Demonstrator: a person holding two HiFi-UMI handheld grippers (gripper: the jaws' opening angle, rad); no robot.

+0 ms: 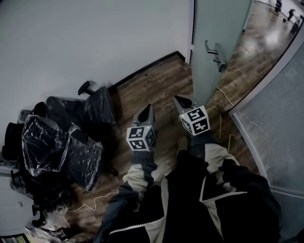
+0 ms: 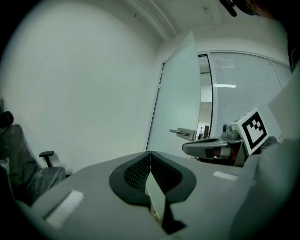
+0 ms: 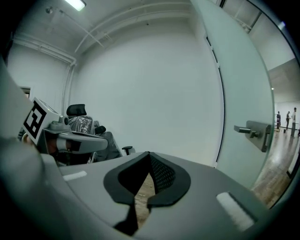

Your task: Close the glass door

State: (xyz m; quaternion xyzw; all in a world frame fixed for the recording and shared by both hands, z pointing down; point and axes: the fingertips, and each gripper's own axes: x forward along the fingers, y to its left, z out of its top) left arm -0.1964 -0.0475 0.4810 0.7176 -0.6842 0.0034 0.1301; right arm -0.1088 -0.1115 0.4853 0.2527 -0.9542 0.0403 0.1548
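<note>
The frosted glass door [image 1: 221, 33] stands open at the upper right, swung into the room, with a metal lever handle [image 1: 214, 51] on its near face. The door [image 2: 180, 98] and its handle [image 2: 185, 133] show ahead in the left gripper view, and the door [image 3: 243, 93] with its handle [image 3: 253, 132] fills the right of the right gripper view. My left gripper [image 1: 148, 110] and right gripper [image 1: 180, 99] point toward the door, a short way from it. Both are shut, tips together, with nothing held. Neither touches the door.
Office chairs wrapped in plastic [image 1: 61, 137] crowd the left floor by the white wall [image 1: 95, 42]. A frosted glass partition [image 1: 280, 128] runs along the right. A thin cable [image 1: 223, 102] lies on the wood floor near the doorway. People stand far down the corridor [image 1: 285, 12].
</note>
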